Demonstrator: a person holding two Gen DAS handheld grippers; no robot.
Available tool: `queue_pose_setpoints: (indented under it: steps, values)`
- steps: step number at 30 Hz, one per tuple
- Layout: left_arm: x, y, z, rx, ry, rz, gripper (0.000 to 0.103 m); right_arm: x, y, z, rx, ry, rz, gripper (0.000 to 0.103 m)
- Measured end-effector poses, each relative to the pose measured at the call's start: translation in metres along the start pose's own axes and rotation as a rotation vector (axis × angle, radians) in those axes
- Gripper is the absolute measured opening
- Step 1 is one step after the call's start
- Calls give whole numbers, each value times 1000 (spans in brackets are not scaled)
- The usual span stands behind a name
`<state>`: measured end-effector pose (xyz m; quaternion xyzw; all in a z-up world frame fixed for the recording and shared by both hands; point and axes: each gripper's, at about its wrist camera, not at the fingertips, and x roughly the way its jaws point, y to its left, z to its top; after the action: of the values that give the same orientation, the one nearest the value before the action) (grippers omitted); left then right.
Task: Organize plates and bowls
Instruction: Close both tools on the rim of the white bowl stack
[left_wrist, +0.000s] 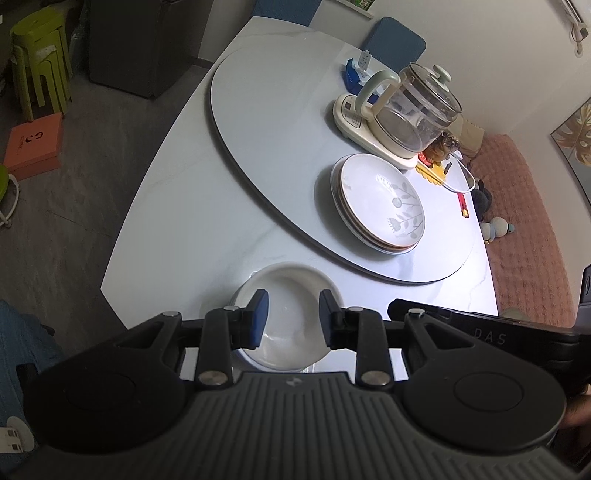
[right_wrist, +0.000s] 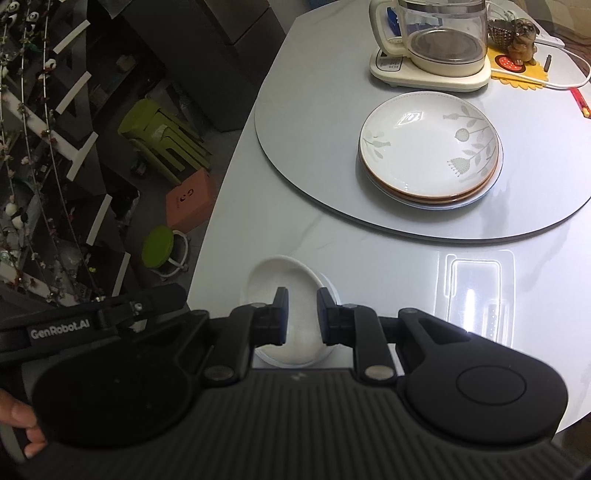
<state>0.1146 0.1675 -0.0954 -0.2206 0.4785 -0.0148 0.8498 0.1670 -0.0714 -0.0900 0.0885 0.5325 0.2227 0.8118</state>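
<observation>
Both the left gripper (left_wrist: 291, 317) and right gripper (right_wrist: 301, 317) are hovering slightly parted, empty, above the bowl (left_wrist: 288, 314); plates (left_wrist: 380, 206) are sitting stacked at one o'clock, tidied.

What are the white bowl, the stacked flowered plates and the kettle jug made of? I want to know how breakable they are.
White bowl: probably glazed ceramic, given its smooth, opaque, softly shiny surface; melamine cannot be ruled out.
Flowered plates: likely glazed stoneware or porcelain, glossy with sharp highlights, brown rims, printed grey flowers.
Kettle jug: clear glass by its transparency; cream handle and base look like plastic.
</observation>
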Motion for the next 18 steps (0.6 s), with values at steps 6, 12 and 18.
queue_pose_setpoints:
  steps: [6, 12, 18]
  values:
    - [0, 9, -13, -10, 12, -9, 33, 0, 5, -16, -3, 8, -19, 21]
    - [17, 20, -24, -18, 54, 9, 33, 4, 2, -27, -16, 27, -40, 21]
    - [40, 27, -24, -39, 55, 35, 33, 16, 0, -18, -75, 30, -50, 21]
